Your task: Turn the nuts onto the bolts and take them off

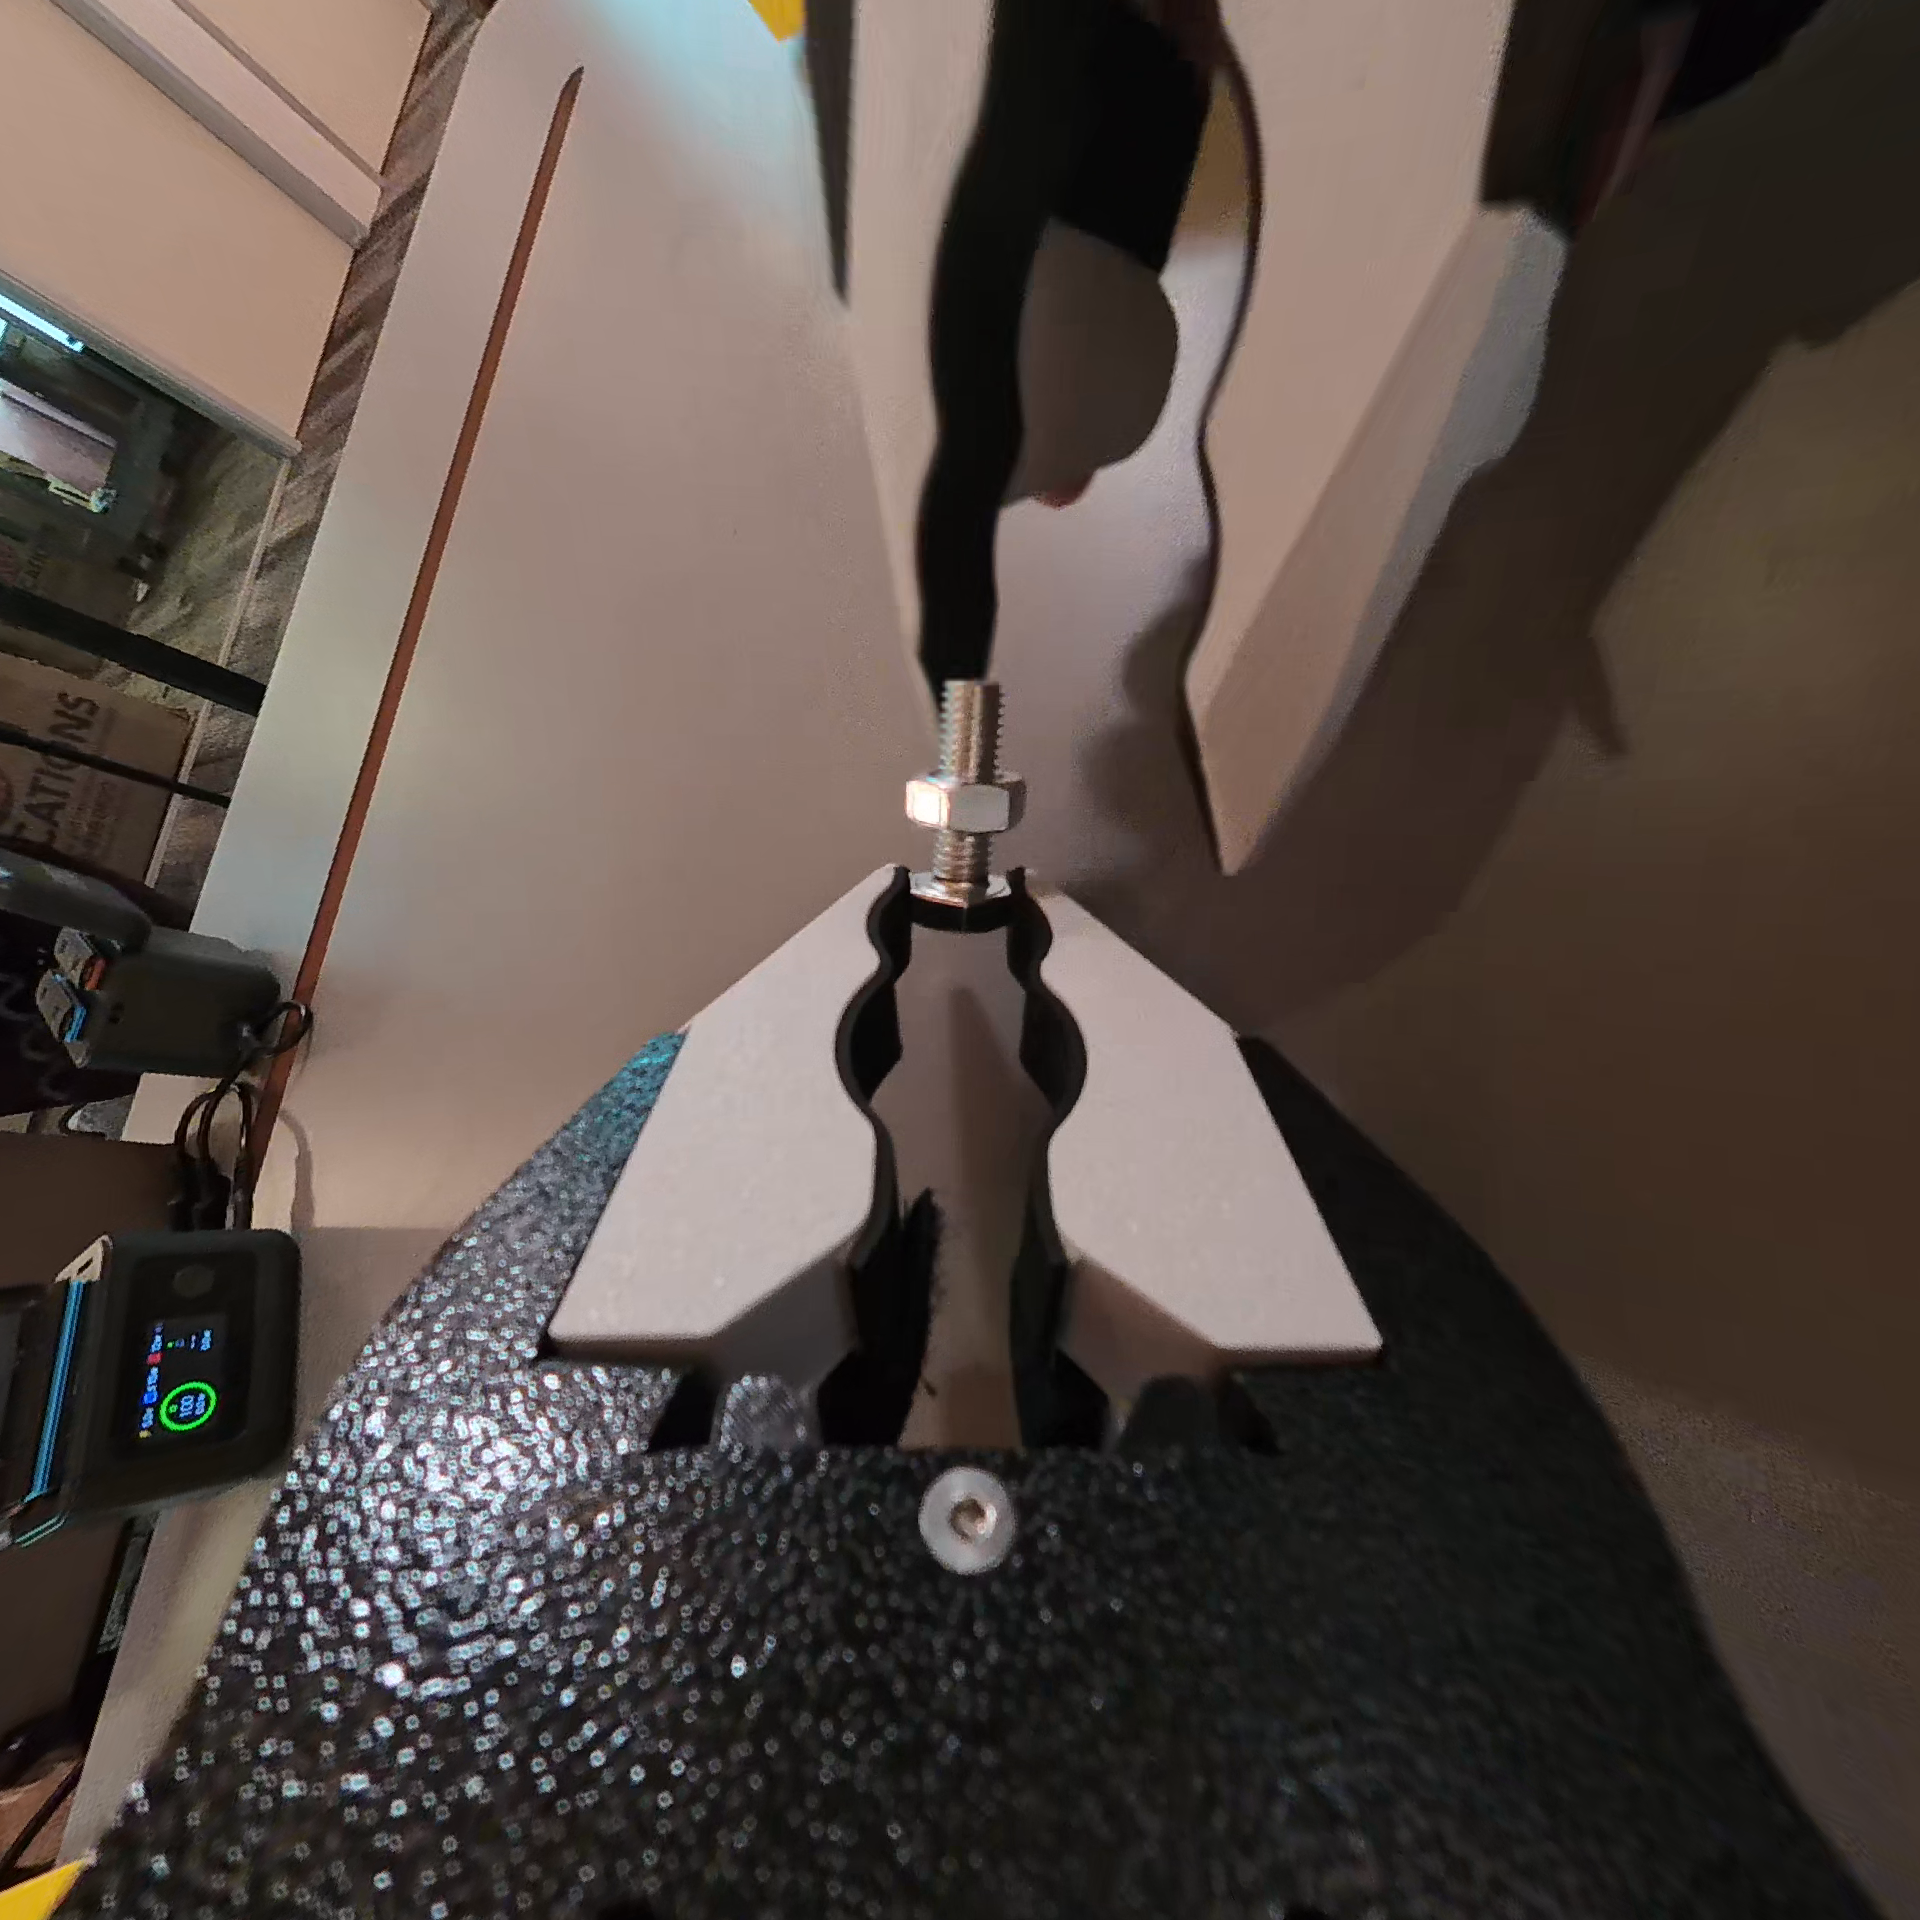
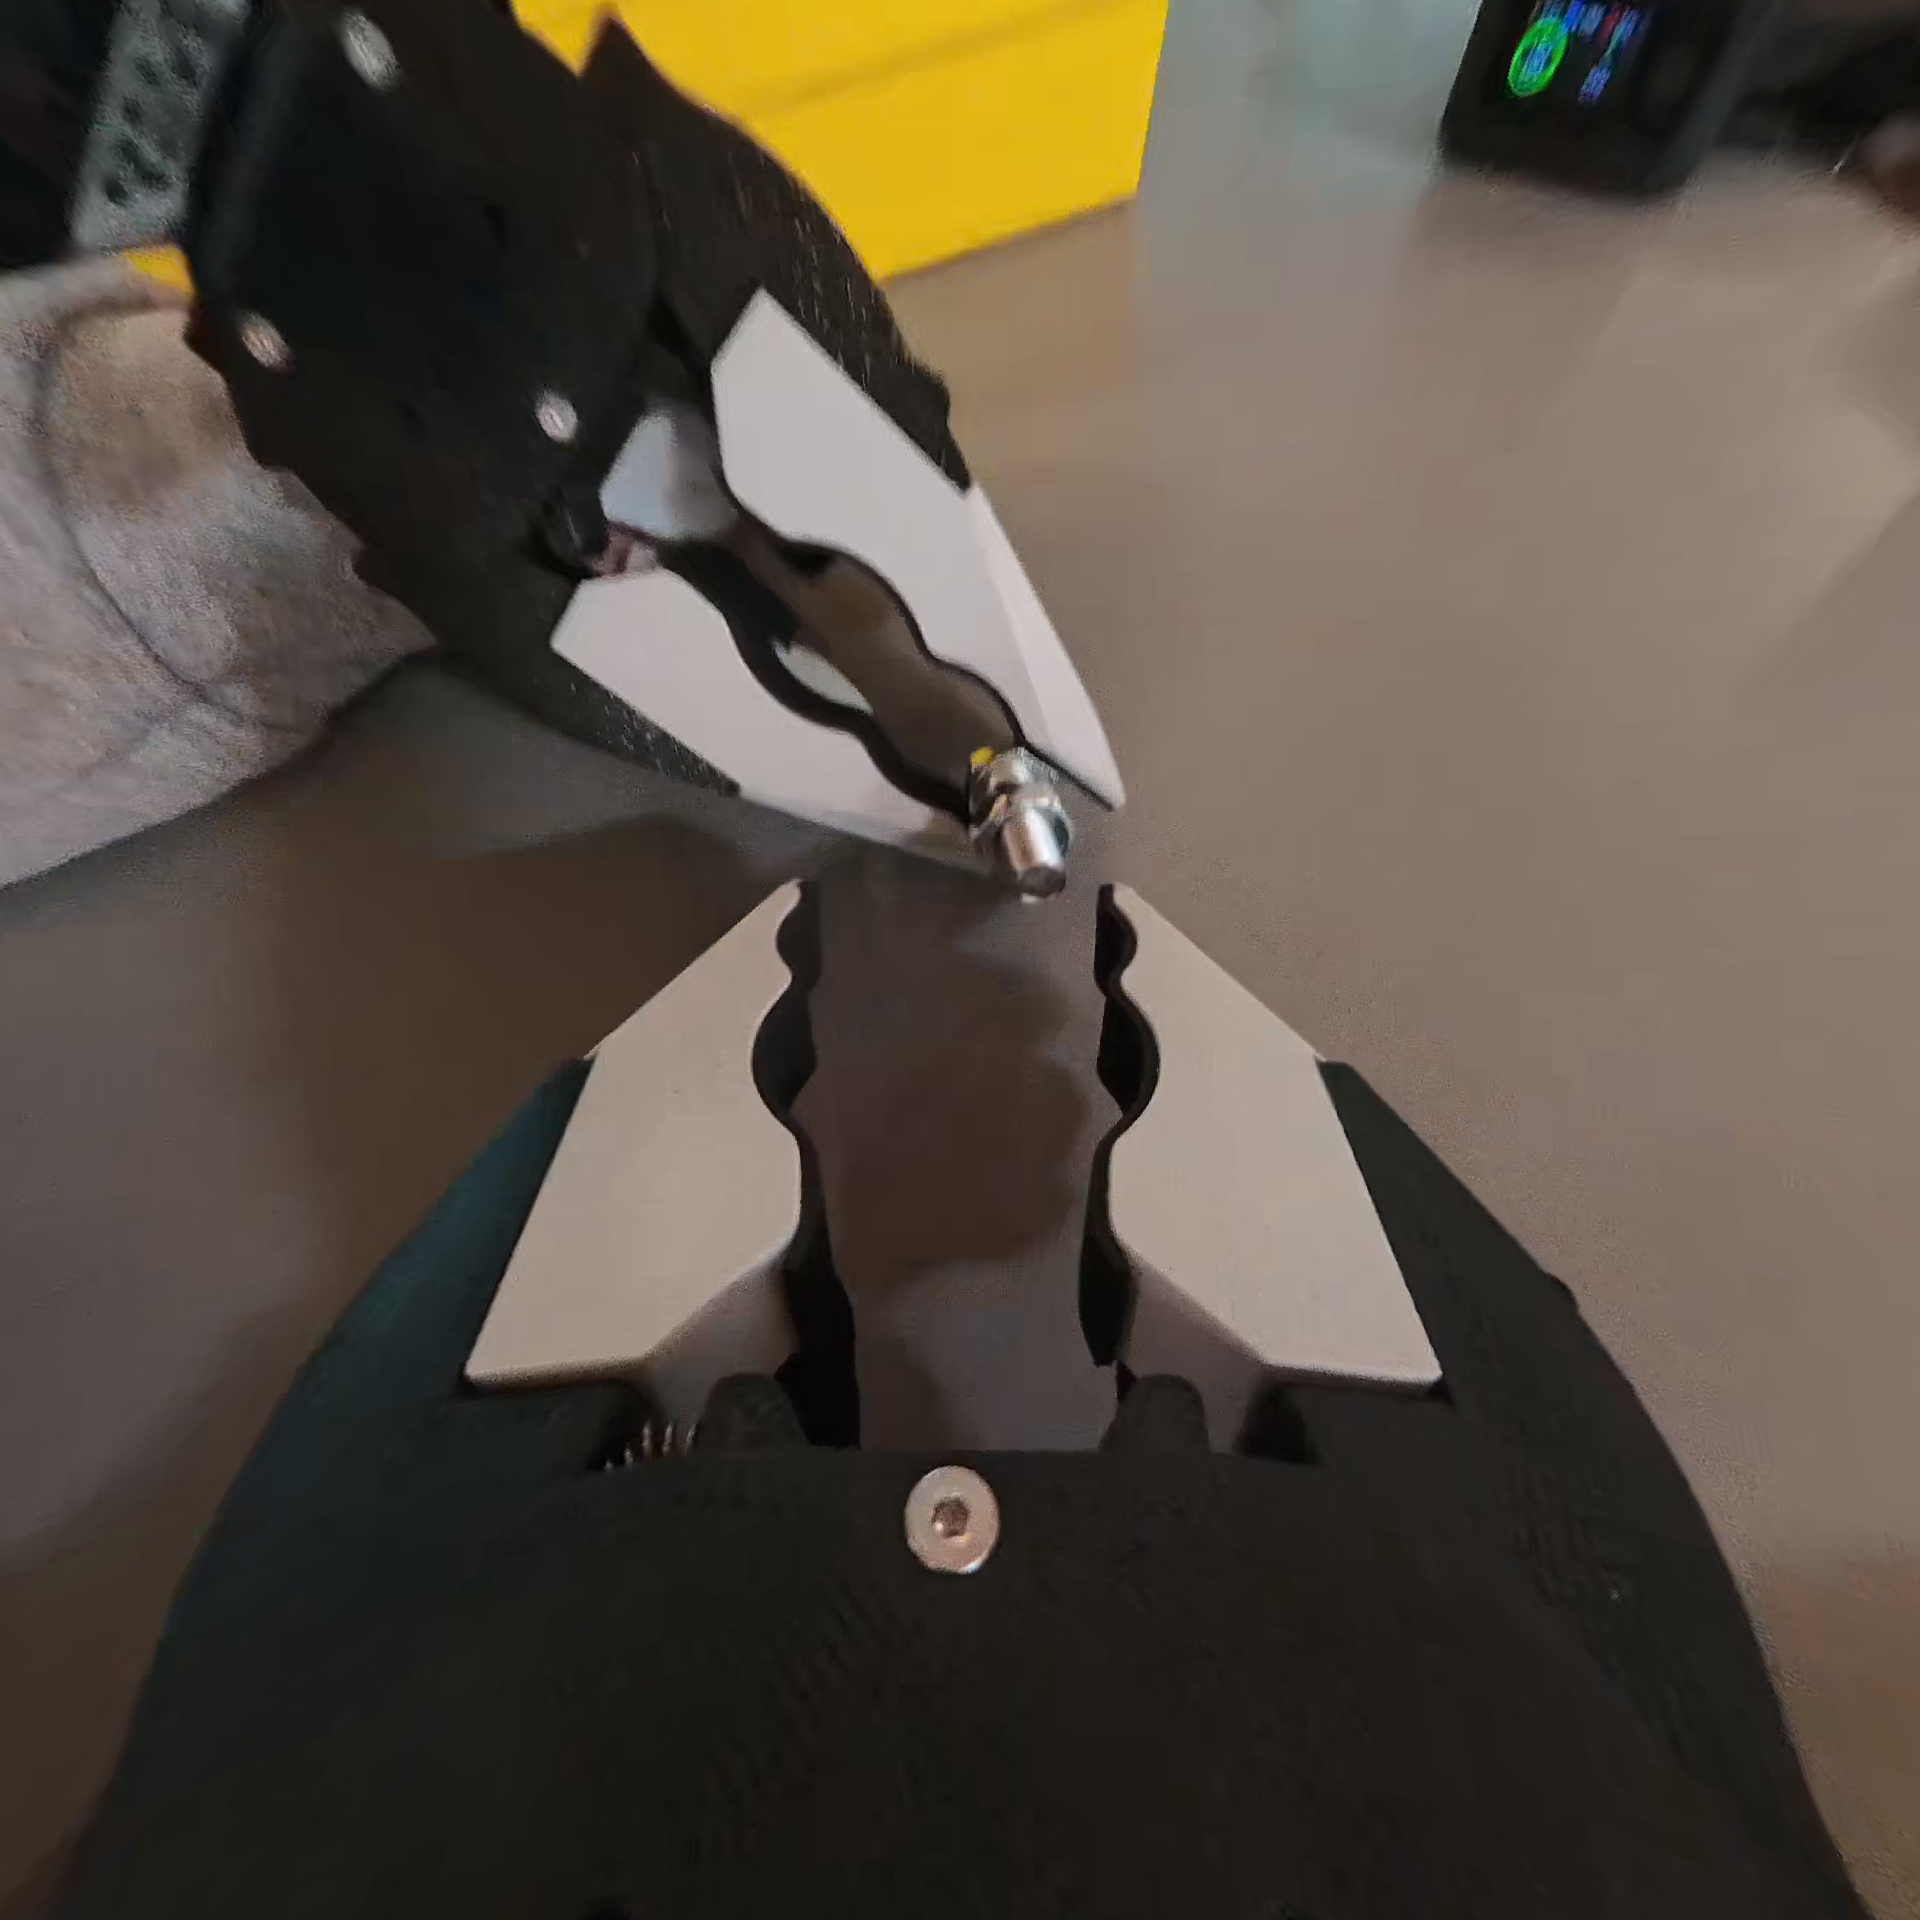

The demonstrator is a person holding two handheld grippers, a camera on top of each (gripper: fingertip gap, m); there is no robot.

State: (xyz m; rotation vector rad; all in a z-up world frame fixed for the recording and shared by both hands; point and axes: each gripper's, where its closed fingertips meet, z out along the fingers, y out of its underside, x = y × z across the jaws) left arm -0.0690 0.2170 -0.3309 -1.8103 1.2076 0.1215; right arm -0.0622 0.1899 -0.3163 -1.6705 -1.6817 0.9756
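The left tongs [image 1: 961,902] grip the bolt [image 1: 968,774] by its head, nut [image 1: 964,802] midway up, while the right tongs [image 2: 956,904], spread empty just before it, must likely close on the nut.

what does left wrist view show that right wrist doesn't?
Left wrist only: the nut seen side-on, partway down the bolt, with bare thread on both sides, and the left gripper clamping the bolt's head.
Right wrist only: the right gripper open and empty, and a yellow box.
Both: bolt, nut, grey table, a black device with a lit screen.
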